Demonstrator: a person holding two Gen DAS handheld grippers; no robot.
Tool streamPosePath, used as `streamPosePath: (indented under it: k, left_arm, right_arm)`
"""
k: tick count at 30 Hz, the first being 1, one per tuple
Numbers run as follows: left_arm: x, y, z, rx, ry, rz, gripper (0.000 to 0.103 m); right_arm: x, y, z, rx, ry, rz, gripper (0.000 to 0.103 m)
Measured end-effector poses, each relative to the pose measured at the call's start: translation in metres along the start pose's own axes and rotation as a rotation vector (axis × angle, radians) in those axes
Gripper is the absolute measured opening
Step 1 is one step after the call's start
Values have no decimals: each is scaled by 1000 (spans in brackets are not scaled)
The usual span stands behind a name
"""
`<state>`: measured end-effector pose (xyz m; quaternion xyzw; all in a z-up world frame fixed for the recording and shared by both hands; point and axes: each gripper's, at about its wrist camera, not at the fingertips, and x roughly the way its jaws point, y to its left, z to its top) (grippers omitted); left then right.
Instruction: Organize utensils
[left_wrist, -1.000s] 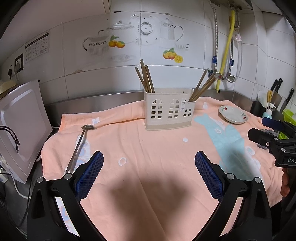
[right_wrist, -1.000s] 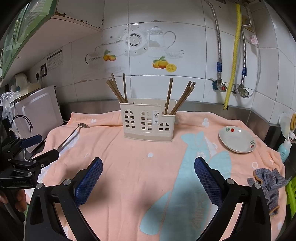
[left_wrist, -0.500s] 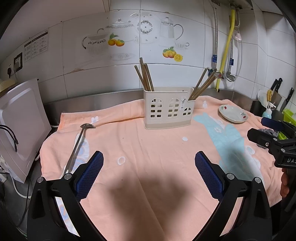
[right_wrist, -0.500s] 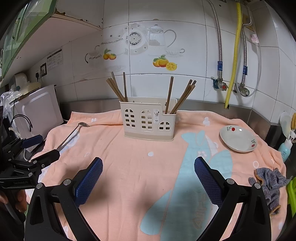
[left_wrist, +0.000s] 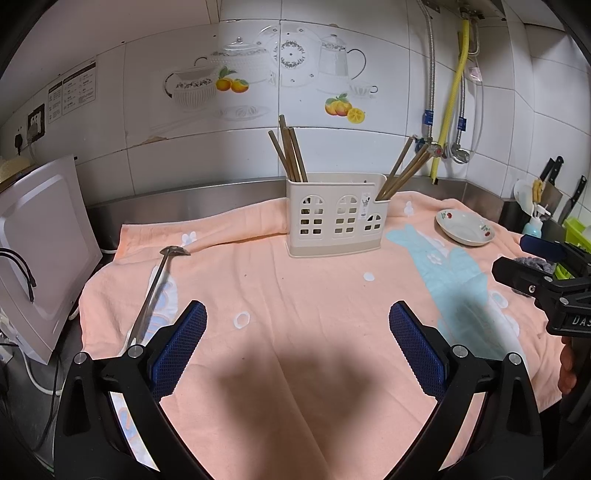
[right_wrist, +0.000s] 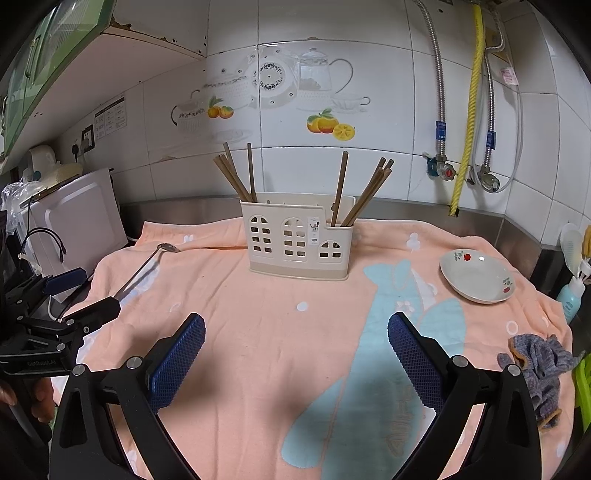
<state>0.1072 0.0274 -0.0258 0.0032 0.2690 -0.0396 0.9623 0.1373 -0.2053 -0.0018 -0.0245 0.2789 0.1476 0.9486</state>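
Note:
A cream utensil holder (left_wrist: 334, 214) (right_wrist: 297, 236) stands upright at the back of the peach towel (left_wrist: 295, 302) (right_wrist: 258, 332). Brown chopsticks (left_wrist: 290, 149) (right_wrist: 236, 173) lean in its left end and more chopsticks (left_wrist: 402, 168) (right_wrist: 364, 192) in its right end. A long metal spoon (left_wrist: 157, 284) (right_wrist: 147, 264) lies flat on the towel's left side. My left gripper (left_wrist: 297, 341) hovers open over the towel's front, with the spoon's handle near its left finger. My right gripper (right_wrist: 295, 347) is open and holds nothing, right of the left one (right_wrist: 68, 291).
A small white dish (left_wrist: 464, 226) (right_wrist: 476, 275) with red flowers sits on the towel at the right. A grey cloth (right_wrist: 541, 365) lies at the front right edge. A white appliance (left_wrist: 33, 243) (right_wrist: 74, 214) stands left; knives (left_wrist: 554, 177) and a bottle (right_wrist: 570, 295) stand far right.
Both views have shifted only slightly. No object has moved and both grippers stay open.

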Motion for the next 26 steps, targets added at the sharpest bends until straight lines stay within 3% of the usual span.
streamPosePath:
  k: [26]
  left_arm:
    - [1, 3, -1, -18, 5, -16, 98]
  right_arm:
    - [4, -1, -2, 5, 11, -2, 96]
